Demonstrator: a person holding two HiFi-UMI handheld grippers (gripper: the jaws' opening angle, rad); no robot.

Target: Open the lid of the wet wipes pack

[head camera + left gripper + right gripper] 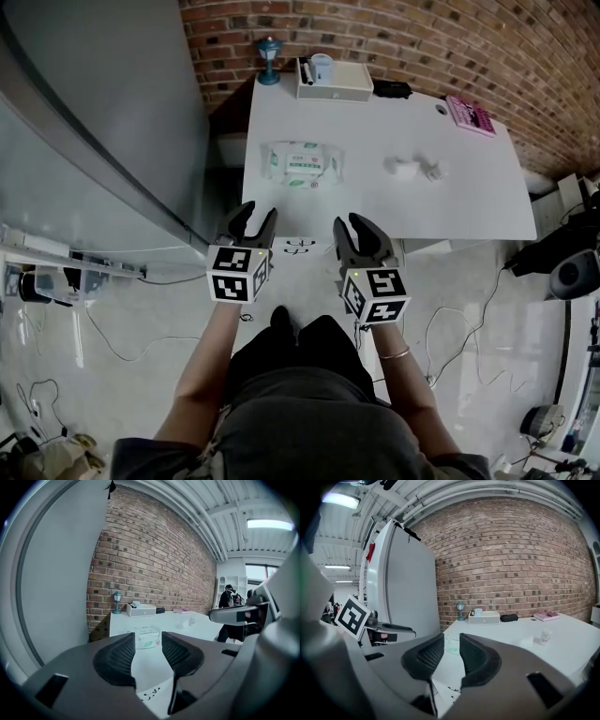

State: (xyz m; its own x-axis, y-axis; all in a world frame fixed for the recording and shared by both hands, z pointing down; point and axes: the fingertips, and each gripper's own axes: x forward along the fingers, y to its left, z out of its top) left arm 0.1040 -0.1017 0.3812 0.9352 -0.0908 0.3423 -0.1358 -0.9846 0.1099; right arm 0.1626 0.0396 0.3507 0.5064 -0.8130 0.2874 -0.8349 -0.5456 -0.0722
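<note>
Left gripper (258,216) released, jaws apart and empty, at the near edge of the white table (403,211), wet wipes pack (300,163) flat ahead, slightly to its right, right gripper (353,225) also released, pack ahead to its left, well apart.

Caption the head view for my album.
Left tongs and right tongs, open, poised before the wet wipes pack on a white table.

white counter (375,187); wet wipes pack (300,161) white with green print. red-brown brick wall (422,37), teal lamp (269,61), pink book (469,114). left gripper (258,216) and right gripper (354,225): dark grey, black ribbed fingers (115,658), black-and-white square-marked cubes (237,275).
</note>
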